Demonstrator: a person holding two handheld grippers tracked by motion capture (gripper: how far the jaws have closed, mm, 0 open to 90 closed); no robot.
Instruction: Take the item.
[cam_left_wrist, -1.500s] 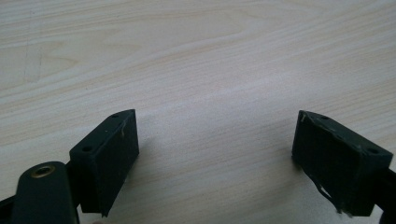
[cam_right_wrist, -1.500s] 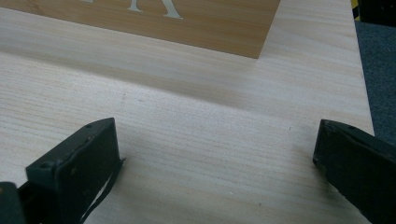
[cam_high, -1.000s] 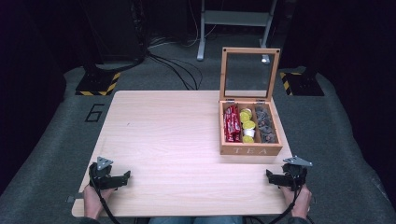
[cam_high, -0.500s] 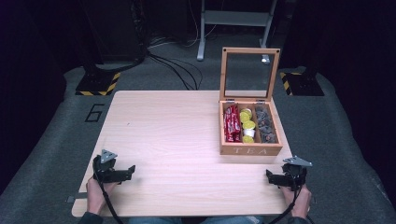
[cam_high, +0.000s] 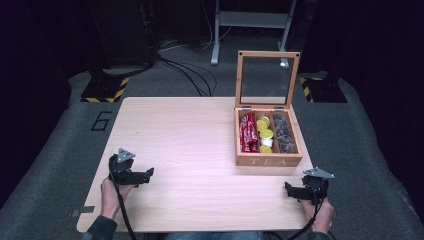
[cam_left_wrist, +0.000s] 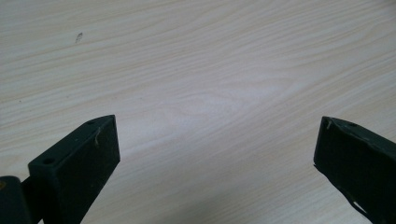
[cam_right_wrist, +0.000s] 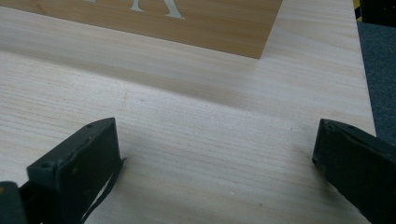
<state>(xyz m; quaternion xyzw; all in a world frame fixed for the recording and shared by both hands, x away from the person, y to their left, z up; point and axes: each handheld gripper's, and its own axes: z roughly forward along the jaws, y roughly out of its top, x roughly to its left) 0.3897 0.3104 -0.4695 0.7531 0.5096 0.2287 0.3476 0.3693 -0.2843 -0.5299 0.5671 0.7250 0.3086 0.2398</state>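
A wooden tea box (cam_high: 269, 161) marked TEA stands on the right of the table, its glass lid (cam_high: 268, 80) upright. Inside lie red packets (cam_high: 248, 132), yellow and white capsules (cam_high: 265, 134) and dark sachets (cam_high: 284, 133). My left gripper (cam_high: 148, 175) is held over the table's front left, open, with bare wood between its jaws. My right gripper (cam_high: 288, 190) sits at the front right, just in front of the box, also open and holding nothing. The box's front wall (cam_right_wrist: 201, 18) fills the top of the right gripper view.
The light wooden table (cam_high: 190, 150) stands on grey carpet with a painted 6 (cam_high: 101, 120). Cables (cam_high: 190, 75) and a metal stand (cam_high: 252, 20) lie beyond its far edge. Yellow-black striped bases (cam_high: 105, 90) sit at both far corners.
My left gripper has moved forward and to the right over the table. The right gripper has stayed in place.
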